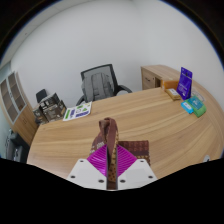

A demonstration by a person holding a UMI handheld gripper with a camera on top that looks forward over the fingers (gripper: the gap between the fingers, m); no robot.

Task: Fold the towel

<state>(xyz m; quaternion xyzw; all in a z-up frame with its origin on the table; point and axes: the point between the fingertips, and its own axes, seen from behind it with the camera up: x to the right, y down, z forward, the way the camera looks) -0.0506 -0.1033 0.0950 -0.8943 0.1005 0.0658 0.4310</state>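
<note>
A: Gripper (109,172) sitting lowest in view, pink pads (97,159) facing inward. Fingers are closing on a brown towel (108,135); cloth is bunching up betw. them and poking up above the tips.

B: Both sides pressing?

A: Looks so, fabric is filling the gap, no daylight either side. More of the towel is trailing off to the right of the fingers, lying low over the wooden table (150,120).

B: Rest of tabletop?

A: Papers/booklet (77,111) lying near far edge, well beyond fingers. Teal box (192,105) sitting toward far right end w/ a purple upright package (185,82) just behind it.

B: Bkgd?

A: Black mesh office chair (102,80) standing behind the table, approx. centre. Wooden cabinet (158,76) standing against white wall beyond right end. Second dark chair (46,103) showing off the left end, shelving (12,95) further left; contents too small to tell.
</note>
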